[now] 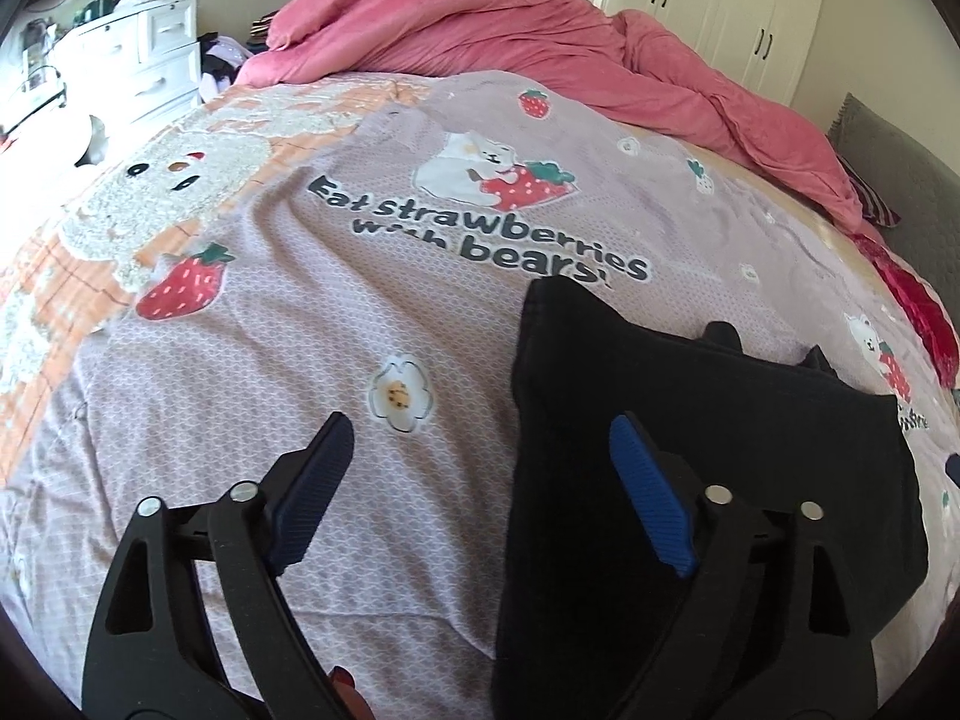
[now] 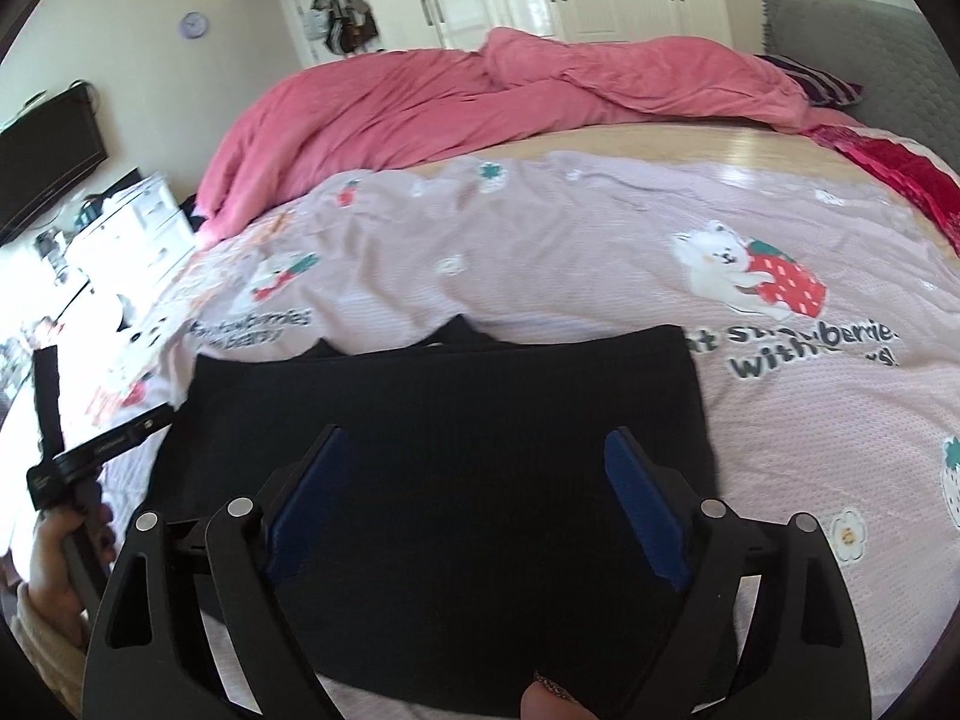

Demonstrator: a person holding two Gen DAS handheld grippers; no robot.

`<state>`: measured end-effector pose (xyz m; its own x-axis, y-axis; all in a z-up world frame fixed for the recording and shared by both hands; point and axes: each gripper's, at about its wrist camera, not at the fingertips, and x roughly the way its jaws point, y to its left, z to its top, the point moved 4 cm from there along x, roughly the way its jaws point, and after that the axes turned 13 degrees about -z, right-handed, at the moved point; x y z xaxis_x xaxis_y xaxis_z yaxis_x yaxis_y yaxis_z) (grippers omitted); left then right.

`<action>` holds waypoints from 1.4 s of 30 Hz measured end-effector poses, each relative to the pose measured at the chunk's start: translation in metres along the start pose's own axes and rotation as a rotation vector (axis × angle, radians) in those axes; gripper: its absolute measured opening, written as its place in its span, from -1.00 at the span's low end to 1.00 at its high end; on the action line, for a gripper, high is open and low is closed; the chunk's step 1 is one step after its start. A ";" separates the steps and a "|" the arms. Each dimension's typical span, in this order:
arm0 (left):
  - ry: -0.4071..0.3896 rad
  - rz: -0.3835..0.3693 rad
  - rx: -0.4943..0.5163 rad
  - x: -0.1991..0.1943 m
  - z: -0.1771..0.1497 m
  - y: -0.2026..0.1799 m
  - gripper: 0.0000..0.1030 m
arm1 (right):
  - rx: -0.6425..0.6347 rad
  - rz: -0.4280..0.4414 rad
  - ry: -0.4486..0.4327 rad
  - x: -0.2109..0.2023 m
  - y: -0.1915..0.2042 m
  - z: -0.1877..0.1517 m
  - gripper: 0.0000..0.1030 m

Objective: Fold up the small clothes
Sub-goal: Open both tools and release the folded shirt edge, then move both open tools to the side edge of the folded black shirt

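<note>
Both tongs gaped wide, gripping nothing: the left tongs [image 1: 480, 492] straddled the black garment [image 1: 690, 420] edge, the right tongs [image 2: 477, 504] hovered over its folded middle, seemingly letting it settle on the bed [image 1: 300, 330].

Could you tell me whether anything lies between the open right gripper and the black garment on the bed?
Nothing visible does. The right gripper is open directly above the black garment, which lies flat on the printed bedsheet; only air shows between its fingers and the cloth.
</note>
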<state>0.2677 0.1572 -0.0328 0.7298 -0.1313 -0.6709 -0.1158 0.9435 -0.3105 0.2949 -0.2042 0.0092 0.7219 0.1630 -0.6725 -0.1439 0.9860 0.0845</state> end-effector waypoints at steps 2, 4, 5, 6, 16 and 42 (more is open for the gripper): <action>-0.005 0.002 -0.008 -0.002 0.001 0.003 0.69 | -0.016 0.010 -0.007 -0.004 0.008 -0.001 0.77; -0.010 0.006 -0.016 -0.004 0.001 0.005 0.75 | -0.046 0.015 -0.015 -0.007 0.019 -0.002 0.80; -0.011 0.009 -0.018 -0.004 0.002 0.006 0.78 | -0.066 0.019 -0.019 -0.009 0.026 -0.003 0.81; -0.011 0.013 -0.021 -0.005 0.002 0.008 0.79 | -0.082 0.023 -0.024 -0.011 0.032 -0.004 0.82; -0.011 0.036 -0.047 -0.012 0.002 0.022 0.81 | -0.223 0.082 -0.042 -0.018 0.083 -0.020 0.86; -0.019 0.028 -0.179 -0.020 0.001 0.061 0.82 | -0.482 0.189 0.003 -0.013 0.184 -0.072 0.88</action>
<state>0.2467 0.2179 -0.0384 0.7373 -0.0986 -0.6683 -0.2530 0.8770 -0.4085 0.2101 -0.0278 -0.0199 0.6510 0.3361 -0.6807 -0.5677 0.8108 -0.1426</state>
